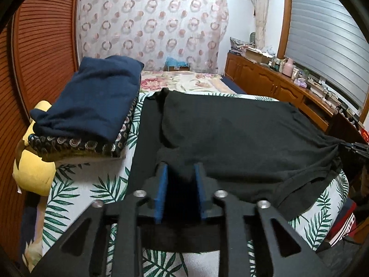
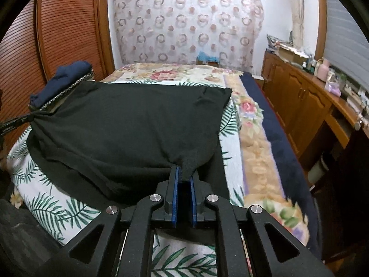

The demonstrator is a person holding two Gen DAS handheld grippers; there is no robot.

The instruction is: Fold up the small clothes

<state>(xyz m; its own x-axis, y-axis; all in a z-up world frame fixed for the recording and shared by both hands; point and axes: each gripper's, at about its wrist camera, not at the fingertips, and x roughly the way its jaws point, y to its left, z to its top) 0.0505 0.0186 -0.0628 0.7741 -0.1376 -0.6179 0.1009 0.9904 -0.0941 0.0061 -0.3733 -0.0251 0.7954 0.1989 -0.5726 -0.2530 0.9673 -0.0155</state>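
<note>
Lying on the bed point(image 2: 251, 138), the black garment point(image 2: 129, 133) was pinched by the right tool point(image 2: 184, 180); left tool point(image 1: 181, 175) parted, cloth between. Uneven release risked a skewed fold.

Left tongs point(image 1: 181, 169) parted, right tongs point(image 2: 184, 173) pinched.

Leaf-print sheet point(image 2: 57, 207) over floral bedspread point(image 2: 253, 157), ring-patterned curtain point(image 1: 150, 23), louvred wooden doors point(image 1: 46, 46), cluttered wooden sideboard point(image 2: 299, 97)
</note>
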